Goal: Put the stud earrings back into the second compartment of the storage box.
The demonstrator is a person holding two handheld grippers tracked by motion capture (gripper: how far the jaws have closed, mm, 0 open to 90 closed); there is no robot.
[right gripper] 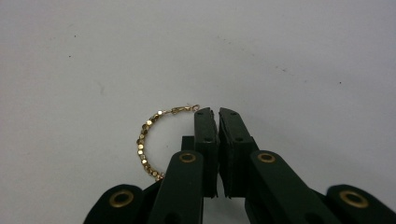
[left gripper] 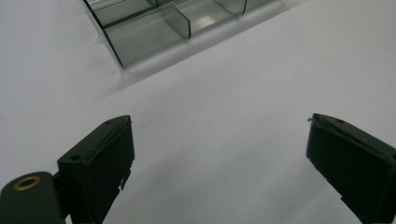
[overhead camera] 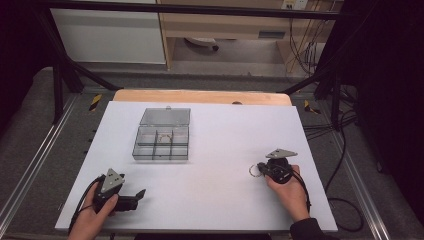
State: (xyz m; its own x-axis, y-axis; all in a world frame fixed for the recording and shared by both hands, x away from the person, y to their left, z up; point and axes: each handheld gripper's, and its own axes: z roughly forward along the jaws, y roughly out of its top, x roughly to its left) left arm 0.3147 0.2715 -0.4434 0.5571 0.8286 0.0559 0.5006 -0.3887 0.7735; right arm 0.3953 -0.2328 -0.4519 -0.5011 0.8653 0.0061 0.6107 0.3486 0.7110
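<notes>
A gold bead bracelet (right gripper: 142,140) lies on the white table as a small ring (overhead camera: 253,170). Its clasp end meets the tips of my right gripper (right gripper: 218,111). That gripper's jaws are pressed together, and the rest of the loop is hidden under the left jaw. My right gripper (overhead camera: 261,169) sits at the table's right front. Low at the left front, my left gripper (overhead camera: 141,192) is wide open with nothing between its jaws (left gripper: 219,154). It points toward a clear compartment box (overhead camera: 161,142), whose near corner (left gripper: 154,37) shows ahead. Another thin ring (overhead camera: 166,135) lies in a middle compartment.
The box's lid (overhead camera: 165,116) lies folded back behind it. The white table sheet (overhead camera: 220,150) is bare between the box and both grippers. A wooden edge (overhead camera: 200,96) runs along the far side, and cables (overhead camera: 345,210) lie off the table at right.
</notes>
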